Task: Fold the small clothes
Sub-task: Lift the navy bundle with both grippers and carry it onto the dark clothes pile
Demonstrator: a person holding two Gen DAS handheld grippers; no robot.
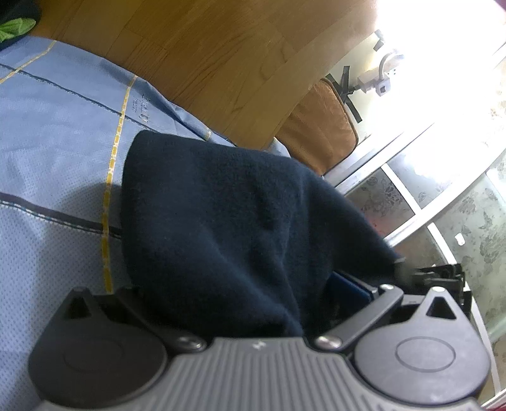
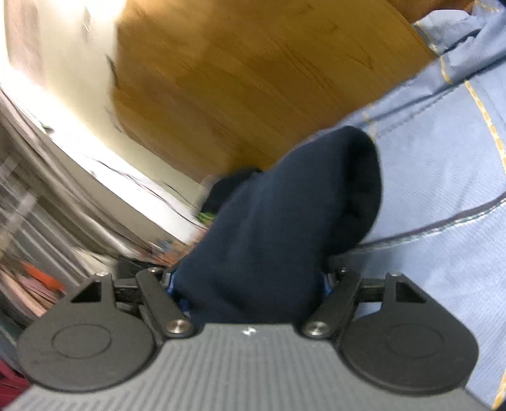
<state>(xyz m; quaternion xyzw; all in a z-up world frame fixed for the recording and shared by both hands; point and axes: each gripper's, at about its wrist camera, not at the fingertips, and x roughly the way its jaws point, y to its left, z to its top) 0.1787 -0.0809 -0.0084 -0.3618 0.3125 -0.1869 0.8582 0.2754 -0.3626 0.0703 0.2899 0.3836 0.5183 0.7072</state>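
A dark navy garment (image 1: pixel 227 221) hangs from my left gripper (image 1: pixel 240 300) and drapes over its fingers, hiding them; the gripper is shut on the cloth. The same navy garment (image 2: pixel 275 227) fills the middle of the right wrist view, and my right gripper (image 2: pixel 253 284) is shut on it, fingers covered by the cloth. The garment is lifted above a light blue sheet (image 1: pixel 57 132) with yellow and dark stripes, which also shows in the right wrist view (image 2: pixel 442 189). The right wrist view is blurred by motion.
A wooden floor (image 1: pixel 205 57) lies beyond the sheet's edge. A brown cushion (image 1: pixel 319 126) sits by a glass door (image 1: pixel 442 189). A dark and green cloth (image 1: pixel 15 25) lies at the far left corner, and a similar cloth (image 2: pixel 227 193) shows behind the garment.
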